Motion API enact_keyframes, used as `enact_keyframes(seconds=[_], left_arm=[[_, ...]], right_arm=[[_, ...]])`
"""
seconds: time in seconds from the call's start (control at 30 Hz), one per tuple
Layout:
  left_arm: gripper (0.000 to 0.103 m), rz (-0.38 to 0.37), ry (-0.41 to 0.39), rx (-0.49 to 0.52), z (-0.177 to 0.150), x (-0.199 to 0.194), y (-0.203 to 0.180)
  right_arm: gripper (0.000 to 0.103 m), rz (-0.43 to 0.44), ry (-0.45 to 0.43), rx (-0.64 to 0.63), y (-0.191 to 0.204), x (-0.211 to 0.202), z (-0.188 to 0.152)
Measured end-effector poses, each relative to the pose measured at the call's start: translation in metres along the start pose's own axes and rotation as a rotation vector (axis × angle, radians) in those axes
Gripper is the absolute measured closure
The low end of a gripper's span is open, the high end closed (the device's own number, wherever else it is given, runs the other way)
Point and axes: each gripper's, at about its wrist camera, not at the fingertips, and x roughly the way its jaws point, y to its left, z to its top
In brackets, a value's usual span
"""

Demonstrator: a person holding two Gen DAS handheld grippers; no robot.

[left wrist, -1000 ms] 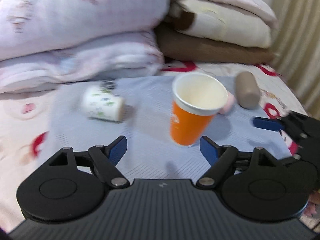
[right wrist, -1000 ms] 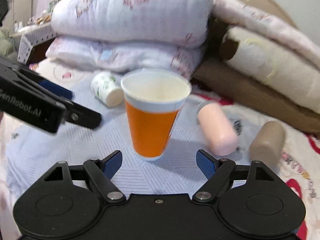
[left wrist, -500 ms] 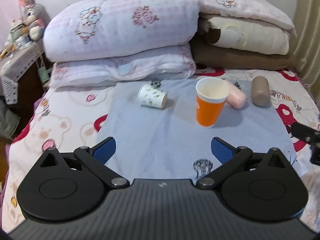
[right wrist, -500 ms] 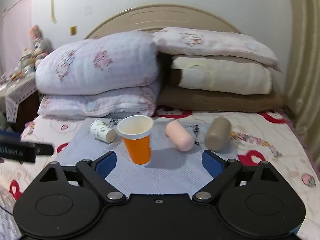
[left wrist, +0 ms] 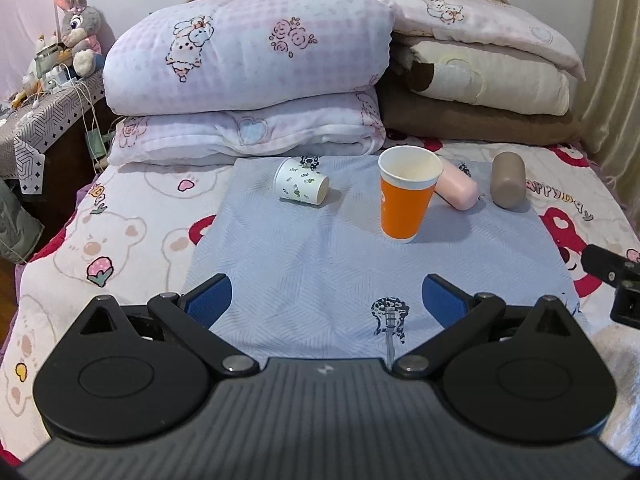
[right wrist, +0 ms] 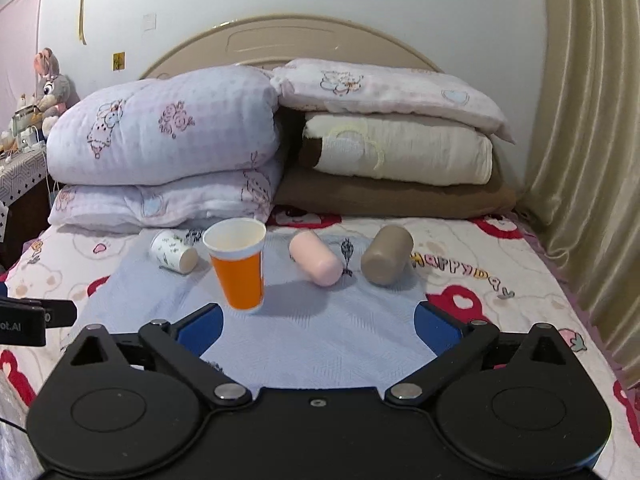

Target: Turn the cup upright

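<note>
An orange paper cup [left wrist: 406, 196] stands upright, mouth up, on a light blue cloth [left wrist: 320, 264]; it also shows in the right wrist view [right wrist: 239, 266]. A white patterned cup [left wrist: 301, 186] [right wrist: 173, 251] lies on its side to its left. A pink cup [left wrist: 456, 188] [right wrist: 316, 258] and a taupe cup [left wrist: 507, 179] [right wrist: 386, 255] lie on their sides to its right. My left gripper [left wrist: 326, 298] is open and empty, well short of the cups. My right gripper [right wrist: 318, 328] is open and empty, also held back.
Folded quilts and pillows [left wrist: 248, 76] are stacked behind the cloth against the headboard [right wrist: 280, 40]. A curtain [right wrist: 592, 140] hangs at the right. A bedside table with a plush rabbit [left wrist: 76, 24] stands at the left. The bedsheet [left wrist: 100, 248] surrounds the cloth.
Both grippers have pulled back from the orange cup, which stays upright on the cloth. The view widened from close on the cup to the whole bed.
</note>
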Motion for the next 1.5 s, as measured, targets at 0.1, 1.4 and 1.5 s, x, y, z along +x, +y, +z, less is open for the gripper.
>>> enact_keyframes(seconds=[0.1, 1.4, 1.5], left_arm=[[0.0, -0.015, -0.022, -0.004, -0.007, -0.002, -0.002], [0.0, -0.017, -0.079, -0.025, -0.026, 0.001, -0.004], [0.0, 0.006, -0.065, -0.03, -0.023, 0.004, -0.003]], right_arm=[[0.0, 0.012, -0.005, 0.007, -0.001, -0.004, -0.005], [0.0, -0.071, 0.0, -0.024, 0.001, -0.002, -0.022], [0.0, -0.067, 0.0, -0.005, 0.0, -0.002, -0.023]])
